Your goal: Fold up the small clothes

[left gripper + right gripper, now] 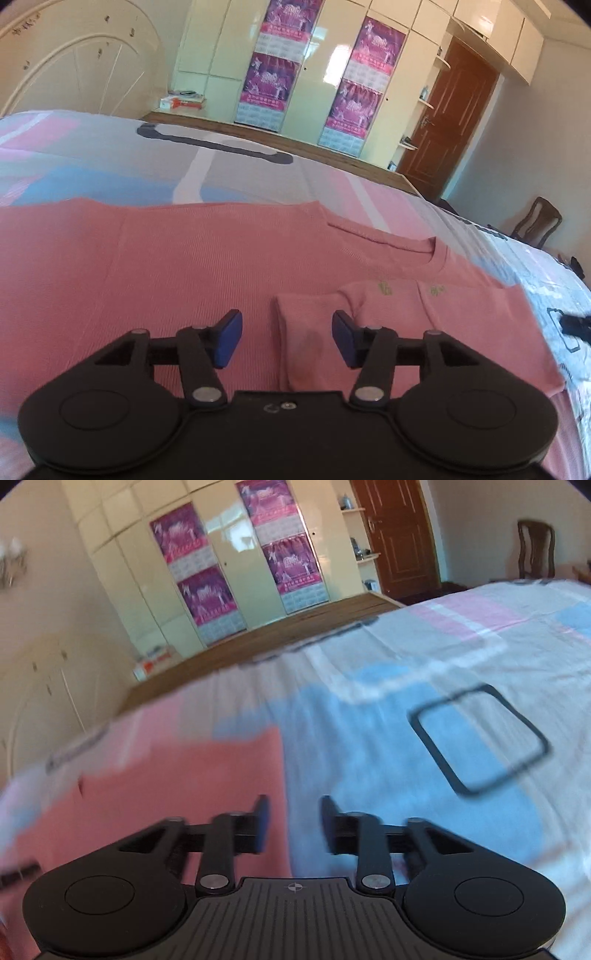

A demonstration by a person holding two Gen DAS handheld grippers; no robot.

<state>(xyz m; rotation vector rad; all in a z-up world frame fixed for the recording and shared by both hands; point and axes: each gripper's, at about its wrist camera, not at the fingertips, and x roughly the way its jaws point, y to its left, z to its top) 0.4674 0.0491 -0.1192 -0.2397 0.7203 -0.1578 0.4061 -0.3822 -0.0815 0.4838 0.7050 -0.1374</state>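
Observation:
A pink ribbed shirt (166, 266) lies spread flat on the bed, its neckline (413, 254) toward the right. One sleeve (303, 332) is folded inward over the body. My left gripper (287, 336) hangs just above that folded sleeve, open, its blue pads (231, 341) on either side of the sleeve and clear of it. In the blurred right wrist view, my right gripper (294, 825) stands open over the shirt's straight edge (258, 782), where pink cloth meets the bedsheet. Nothing is pinched between its pads.
The bed is covered by a patterned sheet (424, 672) in pink, blue, grey and white. A cream headboard (74, 66) stands at the left. Beyond the bed are wardrobe doors with purple posters (273, 62), a brown door (450, 122) and a wooden chair (539, 225).

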